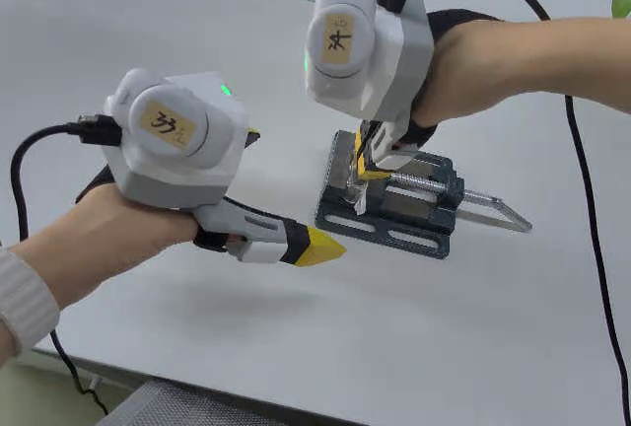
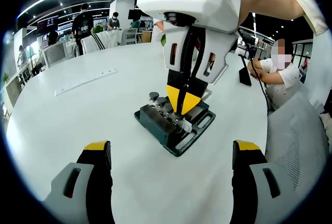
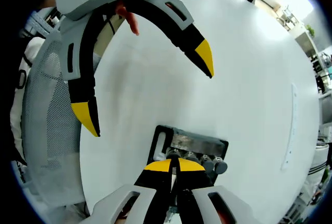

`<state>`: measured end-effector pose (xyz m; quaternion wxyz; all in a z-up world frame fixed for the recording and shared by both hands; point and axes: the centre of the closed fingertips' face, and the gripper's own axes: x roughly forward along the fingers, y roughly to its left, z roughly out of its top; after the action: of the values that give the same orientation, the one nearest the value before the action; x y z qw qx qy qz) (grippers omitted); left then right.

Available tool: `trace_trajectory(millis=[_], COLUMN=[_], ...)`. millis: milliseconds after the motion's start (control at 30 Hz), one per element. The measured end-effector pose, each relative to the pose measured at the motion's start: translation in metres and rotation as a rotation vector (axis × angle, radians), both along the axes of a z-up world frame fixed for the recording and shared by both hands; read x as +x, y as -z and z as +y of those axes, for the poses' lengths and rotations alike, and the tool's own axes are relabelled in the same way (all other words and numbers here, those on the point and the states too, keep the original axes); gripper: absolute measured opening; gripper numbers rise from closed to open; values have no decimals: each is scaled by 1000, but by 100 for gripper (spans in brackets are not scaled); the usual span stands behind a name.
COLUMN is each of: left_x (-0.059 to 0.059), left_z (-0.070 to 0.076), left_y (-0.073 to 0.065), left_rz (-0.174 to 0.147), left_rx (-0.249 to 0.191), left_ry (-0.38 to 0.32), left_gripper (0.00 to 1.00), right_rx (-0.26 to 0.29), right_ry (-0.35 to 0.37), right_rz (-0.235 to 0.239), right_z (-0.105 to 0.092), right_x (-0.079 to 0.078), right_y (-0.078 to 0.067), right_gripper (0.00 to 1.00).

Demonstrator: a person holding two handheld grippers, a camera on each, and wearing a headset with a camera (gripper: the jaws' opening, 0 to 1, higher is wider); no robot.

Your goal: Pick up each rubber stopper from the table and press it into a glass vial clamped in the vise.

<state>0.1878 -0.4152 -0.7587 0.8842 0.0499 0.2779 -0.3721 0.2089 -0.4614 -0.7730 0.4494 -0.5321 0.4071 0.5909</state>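
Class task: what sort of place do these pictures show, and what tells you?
Probably an open-plan office or lab: a big white table holding a vise, office chairs, and people behind.

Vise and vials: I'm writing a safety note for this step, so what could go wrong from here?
1. The right gripper has its fingers shut low against a tight row of glass vials in the vise. An off-centre push might crack one or knock a neighbour.
2. The vise's base slots look empty on the table, and the left gripper hangs open away from it, so hard pressing could shift it.
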Motion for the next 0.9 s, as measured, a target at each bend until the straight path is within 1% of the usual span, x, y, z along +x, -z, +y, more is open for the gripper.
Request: trace_trajectory(millis=[67,133,300,367,433,467,500,533,567,633,667,700,733,767,800,833,900], left_x=[-1,-2,-3,-4,-4,-5,-5,-5,-5,-5,-5,-5,-4,-4,-5,-5,-5], left_z=[0,2,3,3,2,1,1,1,1,1,1,1,2,2,1,1,2], left_y=[-1,-2,-2,-3,-4,-4,-5,-5,-5,-5,-6,-6,-6,-6,-7,-7,-8], left_rz=[-3,-3,-3,-3,-5,-6,-6,-7,-6,-8,-9,-11,-13,-13,-15,-17,-19], left_rx=[6,8,11,10,11,10,10,10,10,6,6,6,3,1,-3,-3,-5], left_ry=[4,2,2,2,4,6,7,8,10,11,12,13,13,13,15,16,19], left_gripper=[97,97,97,97,97,97,97,97,97,98,98,98,99,99,99,99,99], right_rx=[20,36,57,66,93,96,102,118,134,184,217,243,285,306,339,352,413], right_ry=[14,4,5,-9,-1,5,14,15,33,73,94,115,151,166,198,210,260], right_rz=[10,13,22,12,-8,1,0,-8,-8,1,20,26,34,38,38,35,33], right_z=[0,1,1,1,3,1,-2,-3,-6,-6,-7,-9,-11,-14,-17,-18,-26], right_x=[-2,-2,-2,-1,4,3,3,4,3,3,1,-1,-3,-4,-5,-4,-3], right_y=[-1,-1,-2,-2,-3,-3,-3,-4,-5,-6,-7,-10,-12,-14,-15,-16,-16], right_gripper=[0,0,0,0,3,4,5,7,11,17,19,20,23,27,30,34,44])
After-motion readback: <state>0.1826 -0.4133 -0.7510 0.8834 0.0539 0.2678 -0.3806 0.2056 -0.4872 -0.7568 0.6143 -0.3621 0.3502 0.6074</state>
